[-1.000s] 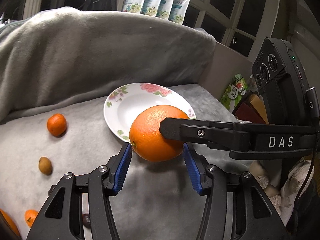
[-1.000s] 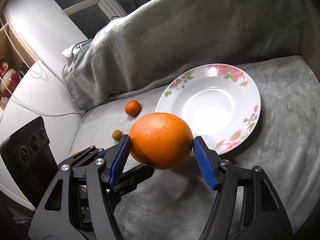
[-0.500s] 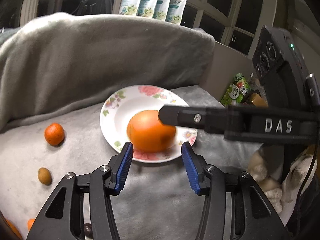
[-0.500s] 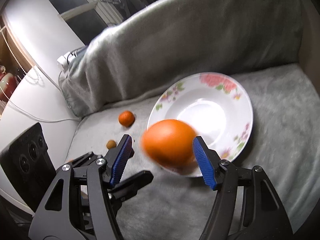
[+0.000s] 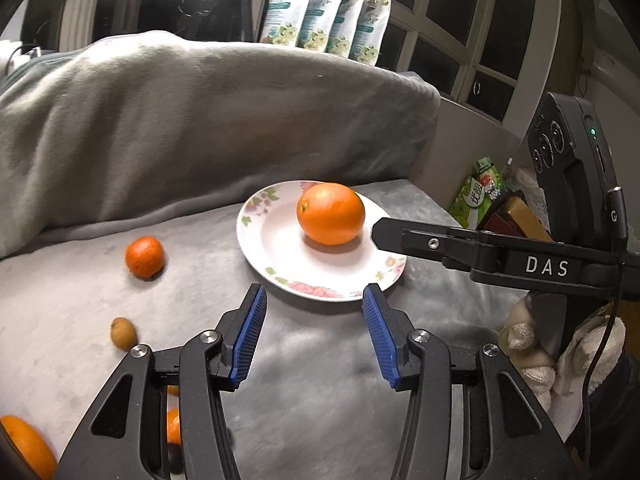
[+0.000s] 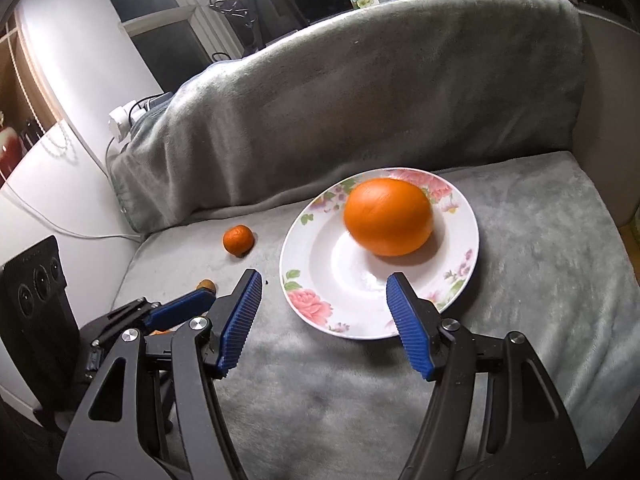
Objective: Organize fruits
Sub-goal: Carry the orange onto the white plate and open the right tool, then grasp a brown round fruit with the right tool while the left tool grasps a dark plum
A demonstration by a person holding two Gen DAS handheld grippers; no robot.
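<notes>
The right gripper is held with its blue pads spread wide apart and nothing between them, poised just short of the near rim of the floral plate. The left gripper is likewise seen parted and empty, set low over the grey blanket just before the same plate. One black finger of the right gripper, marked DAS, is seen from the left wrist reaching in from the right, its tip just beside the large orange. The large orange is found resting on the plate, toward its far side, free of both tools. A small tangerine is seen on the blanket to the left of the plate, apart from it, and a small brownish fruit lies nearer the left gripper. Behind, a blanket-draped backrest is seen, with flowered packets standing above it.
</notes>
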